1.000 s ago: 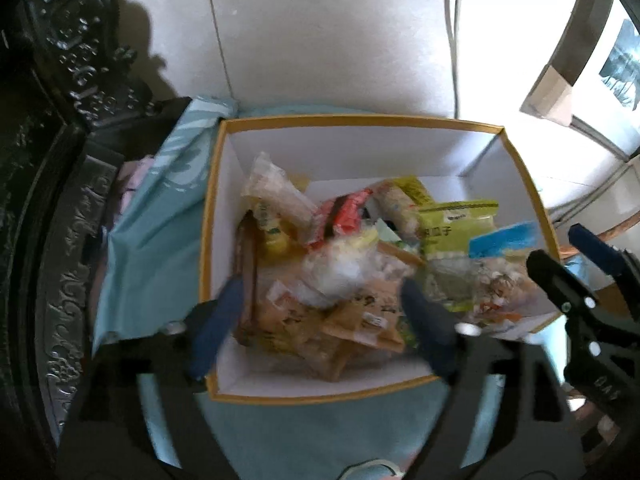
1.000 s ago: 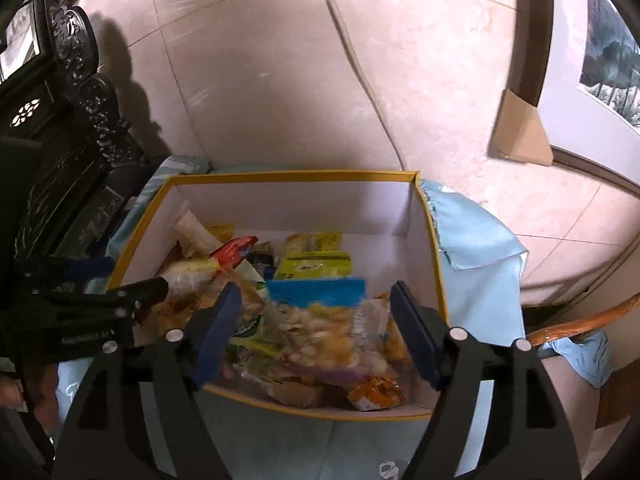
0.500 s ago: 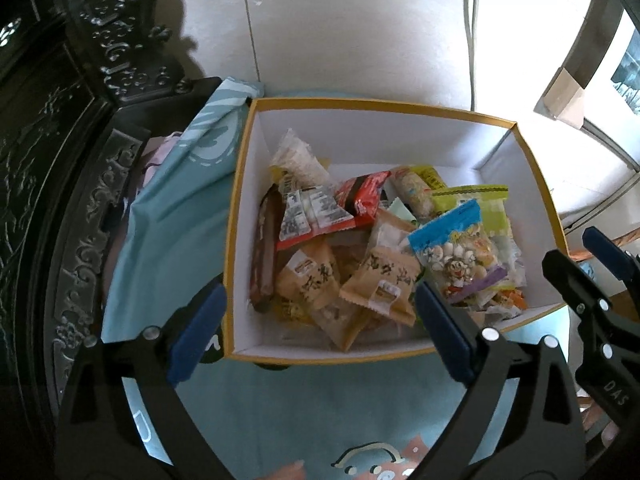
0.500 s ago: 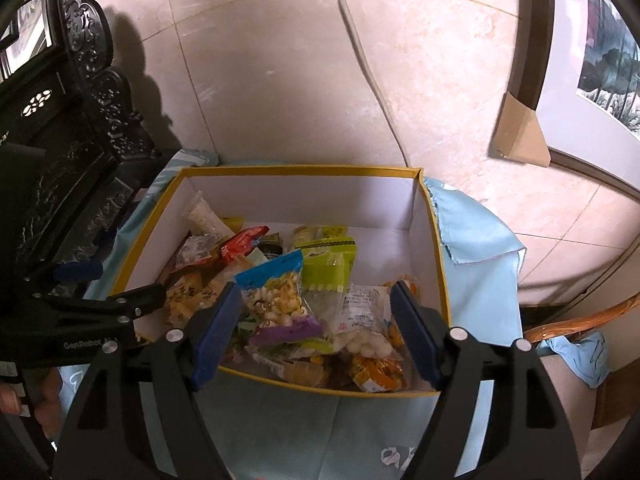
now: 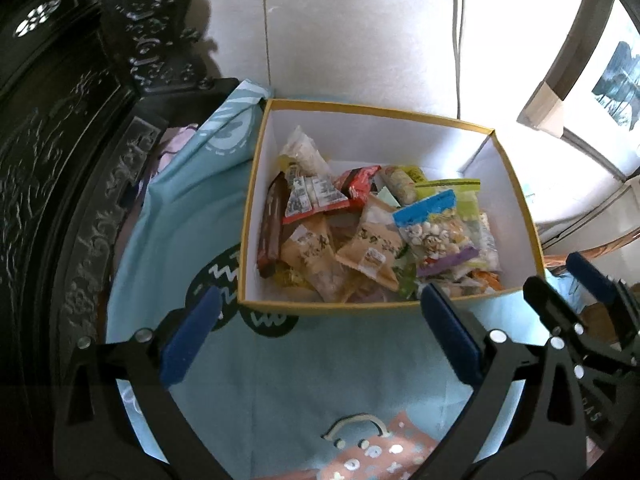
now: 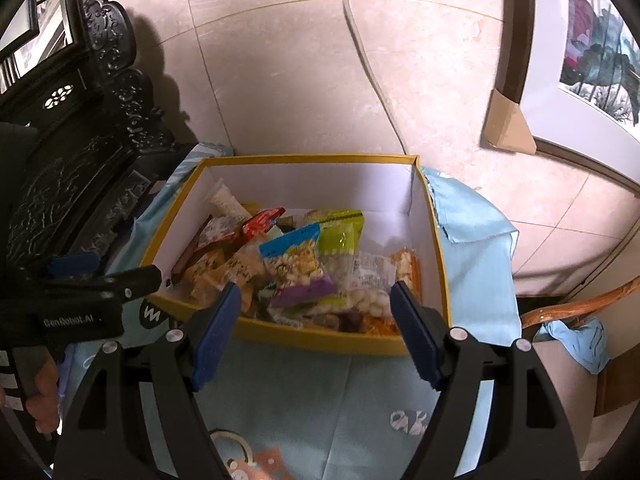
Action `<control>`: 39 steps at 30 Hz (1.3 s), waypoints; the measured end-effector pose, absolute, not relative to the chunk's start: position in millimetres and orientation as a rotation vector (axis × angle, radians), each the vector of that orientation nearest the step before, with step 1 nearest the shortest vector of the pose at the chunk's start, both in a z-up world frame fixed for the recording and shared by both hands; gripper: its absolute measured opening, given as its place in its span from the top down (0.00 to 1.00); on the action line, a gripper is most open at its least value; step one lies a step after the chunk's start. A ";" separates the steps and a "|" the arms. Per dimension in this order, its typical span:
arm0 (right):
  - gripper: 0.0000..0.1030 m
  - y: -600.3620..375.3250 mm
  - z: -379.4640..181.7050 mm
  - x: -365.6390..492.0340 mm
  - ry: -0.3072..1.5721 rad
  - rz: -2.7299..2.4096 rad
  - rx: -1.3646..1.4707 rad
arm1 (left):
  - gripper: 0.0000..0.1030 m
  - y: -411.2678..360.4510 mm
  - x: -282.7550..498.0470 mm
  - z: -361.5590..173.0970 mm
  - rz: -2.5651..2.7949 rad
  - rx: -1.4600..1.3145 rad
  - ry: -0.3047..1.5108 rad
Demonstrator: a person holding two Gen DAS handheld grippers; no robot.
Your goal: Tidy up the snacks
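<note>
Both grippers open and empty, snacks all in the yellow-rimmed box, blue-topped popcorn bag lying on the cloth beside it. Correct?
Not quite. The blue-topped clear popcorn bag lies inside the yellow-rimmed white cardboard box on the other snacks, as the right wrist view shows. The left gripper and right gripper are open and empty.

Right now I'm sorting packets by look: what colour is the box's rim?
Yellow-gold rim on the box; clearest in the right wrist view.

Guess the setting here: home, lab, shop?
Likely a home living or dining room: carved dark wood furniture, a framed painting leaning on the tiled wall, and a snack box on a patterned blue tablecloth.
</note>
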State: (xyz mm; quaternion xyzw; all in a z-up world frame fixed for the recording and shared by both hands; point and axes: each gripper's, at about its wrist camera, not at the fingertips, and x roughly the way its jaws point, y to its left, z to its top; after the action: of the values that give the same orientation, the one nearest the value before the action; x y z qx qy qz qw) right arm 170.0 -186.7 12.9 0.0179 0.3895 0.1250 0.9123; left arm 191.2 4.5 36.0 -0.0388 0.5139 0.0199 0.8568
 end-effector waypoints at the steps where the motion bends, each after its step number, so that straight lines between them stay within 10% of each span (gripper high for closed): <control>1: 0.25 -187.0 13.9 166.6 0.801 0.257 0.037 | 0.02 4.6 186.8 37.7 0.039 -0.086 1.078; 39: 0.25 -190.9 35.6 101.5 0.753 0.253 0.028 | 0.02 -9.3 105.0 68.0 0.001 -0.017 0.999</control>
State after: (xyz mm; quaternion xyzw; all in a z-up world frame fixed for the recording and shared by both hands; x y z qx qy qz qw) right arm 101.5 -190.9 35.6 0.0138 0.3668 0.1230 0.9220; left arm 105.0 -9.3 68.0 -0.0084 0.4790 0.0007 0.8778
